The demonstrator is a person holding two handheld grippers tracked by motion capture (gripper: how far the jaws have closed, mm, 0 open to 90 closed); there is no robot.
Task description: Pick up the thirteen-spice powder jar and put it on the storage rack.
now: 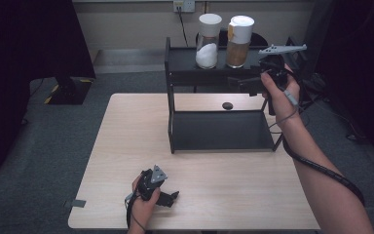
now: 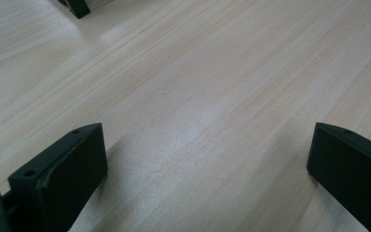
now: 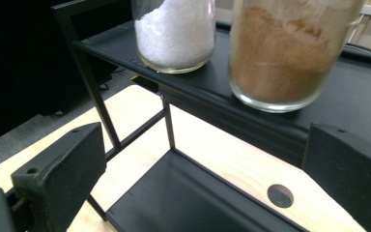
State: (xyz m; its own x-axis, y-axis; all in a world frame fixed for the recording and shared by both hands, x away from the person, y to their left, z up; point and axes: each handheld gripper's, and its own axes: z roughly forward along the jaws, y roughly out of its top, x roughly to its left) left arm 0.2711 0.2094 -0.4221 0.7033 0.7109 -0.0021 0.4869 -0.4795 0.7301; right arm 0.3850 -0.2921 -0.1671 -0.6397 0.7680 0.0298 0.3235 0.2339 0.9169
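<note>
We note the right tongs [image 1: 246, 80] raised at the front right of the black two-tier rack [image 1: 175, 68], held level with its top shelf by the person's right hand [image 1: 278, 87]. In the right gripper view [image 3: 203, 164] the jaws stand wide apart with nothing between them, aimed at the shelf edge below the two jars.

The jar of brown powder [image 1: 238, 41] [image 3: 290, 53] stands upright on the top shelf, white lid on, nearest the right tongs but apart from them. Just beside it, on its left in the high view, stands the jar of white powder [image 1: 208, 41] [image 3: 176, 31], also upright and lidded. We cannot tell whether the two jars touch.

The rack sits on the light wooden counter [image 1: 126, 146], toward its far side. Its lower shelf [image 1: 219, 129] [image 3: 183, 198] is bare. A small round dark hole [image 1: 227, 105] [image 3: 280, 195] marks the counter behind the lower shelf.

The left tongs [image 1: 173, 197] rest low at the near edge of the counter, held by the left hand [image 1: 143, 202], well apart from the rack. In the left gripper view [image 2: 203, 159] their jaws are spread wide over bare wood.
</note>
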